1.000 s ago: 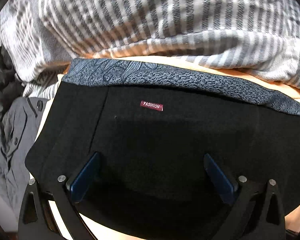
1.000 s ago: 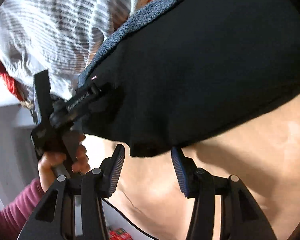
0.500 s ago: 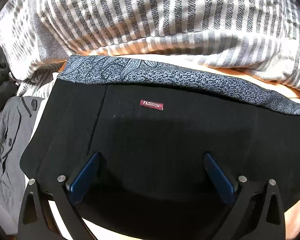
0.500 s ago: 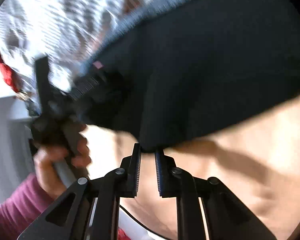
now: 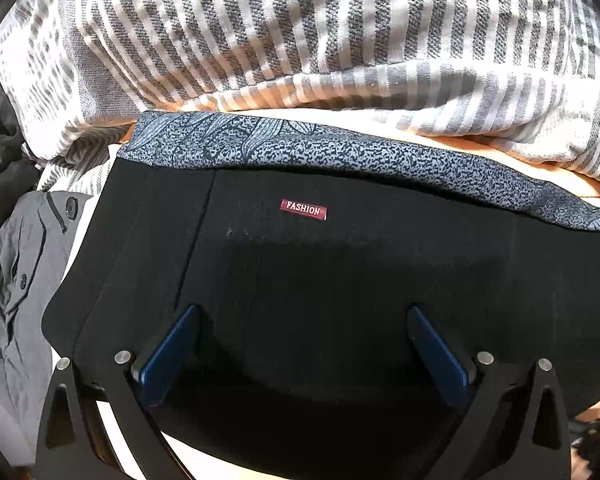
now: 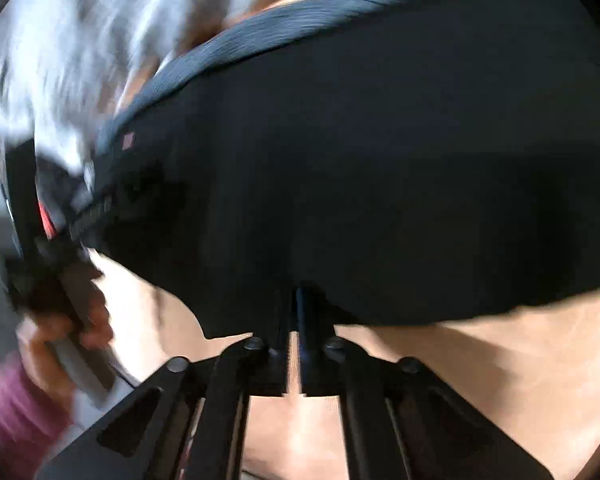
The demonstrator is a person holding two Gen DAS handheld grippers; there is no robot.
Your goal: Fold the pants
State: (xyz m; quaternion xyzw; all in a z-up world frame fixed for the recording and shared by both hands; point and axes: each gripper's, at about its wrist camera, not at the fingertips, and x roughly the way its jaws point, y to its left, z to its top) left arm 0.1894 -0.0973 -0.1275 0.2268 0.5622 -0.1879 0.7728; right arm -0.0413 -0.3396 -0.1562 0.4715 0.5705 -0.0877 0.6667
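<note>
Black pants (image 5: 340, 288) spread flat on peach-coloured surface (image 6: 480, 368), patterned grey waistband (image 5: 340, 152) at far edge. Red "FASHION" label (image 5: 303, 209) just below waistband, left of pants' middle. Left tongs (image 5: 302, 344) spread wide over pants' near half, nothing pinched between pads. Right tongs (image 6: 294, 312) clamped together on near hem of pants; view blurred. Striped grey-white cloth (image 5: 300, 32) bunched beyond waistband. Grey garment (image 5: 20, 272) left of pants.
</note>
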